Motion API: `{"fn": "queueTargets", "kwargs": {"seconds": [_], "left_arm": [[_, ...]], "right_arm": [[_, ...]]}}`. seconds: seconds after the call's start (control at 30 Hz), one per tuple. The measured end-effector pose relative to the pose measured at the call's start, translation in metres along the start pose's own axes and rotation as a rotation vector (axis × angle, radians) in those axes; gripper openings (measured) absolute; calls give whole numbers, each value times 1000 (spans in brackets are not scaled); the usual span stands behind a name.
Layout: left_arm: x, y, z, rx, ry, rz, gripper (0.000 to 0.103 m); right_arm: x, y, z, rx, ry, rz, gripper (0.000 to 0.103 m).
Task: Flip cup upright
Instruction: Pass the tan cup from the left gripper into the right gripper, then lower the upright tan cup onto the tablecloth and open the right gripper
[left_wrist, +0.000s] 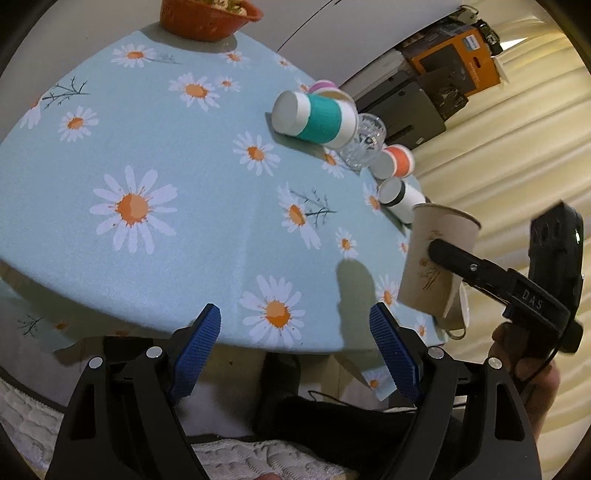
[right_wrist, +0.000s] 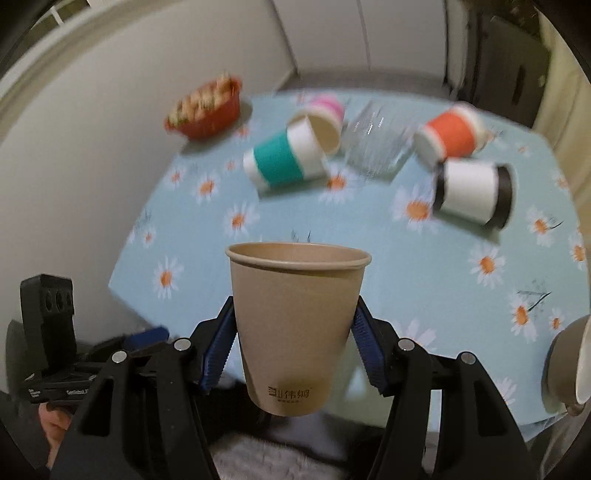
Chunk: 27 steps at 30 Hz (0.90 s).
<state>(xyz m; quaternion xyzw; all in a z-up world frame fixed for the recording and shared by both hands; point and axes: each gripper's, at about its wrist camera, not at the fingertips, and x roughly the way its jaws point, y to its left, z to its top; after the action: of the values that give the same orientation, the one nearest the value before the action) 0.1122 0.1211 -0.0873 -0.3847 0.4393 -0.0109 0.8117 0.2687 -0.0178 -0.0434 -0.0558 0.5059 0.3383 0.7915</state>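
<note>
My right gripper (right_wrist: 293, 343) is shut on a tan paper cup (right_wrist: 295, 325), held upright, mouth up, above the near edge of the daisy tablecloth (right_wrist: 369, 236). In the left wrist view the same tan cup (left_wrist: 436, 258) hangs at the table's right edge, pinched by a black finger (left_wrist: 454, 258). My left gripper (left_wrist: 295, 325) is open and empty, low at the near table edge (left_wrist: 184, 325). It also shows at lower left in the right wrist view (right_wrist: 140, 341).
Several cups lie on their sides at the far end: teal-banded (right_wrist: 284, 158), orange-banded (right_wrist: 448, 134), black-banded (right_wrist: 476, 192), pink-banded (right_wrist: 327, 105). A clear glass (right_wrist: 376, 144) sits among them. A red bowl (right_wrist: 207, 110) of food stands far left. A white mug (right_wrist: 569, 362) is at the right.
</note>
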Motion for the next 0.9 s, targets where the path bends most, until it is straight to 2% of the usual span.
{"fn": "queueTargets", "kwargs": {"seconds": [0.13,0.3,0.43,0.7,0.9], "left_arm": [[-2,0,0,0,-14,2,81],[-4,-3,-1,16,-42,-6,81],[-6,-5,-2,30,-72,-7,81],[-18,-6,-2,51,-147,-28,81],[-16,-14,-4,99,-143,5,81]], "right_arm": [[-19,-5,-13,31,-180,7,61],[-17,-4,-31,18,-333,3,61],[-3,-5,-48,-15,-458,-63,61],[27,-4,-70,-99,-613,-170,61],[51,-13,-76,-68,-621,-186,61]]}}
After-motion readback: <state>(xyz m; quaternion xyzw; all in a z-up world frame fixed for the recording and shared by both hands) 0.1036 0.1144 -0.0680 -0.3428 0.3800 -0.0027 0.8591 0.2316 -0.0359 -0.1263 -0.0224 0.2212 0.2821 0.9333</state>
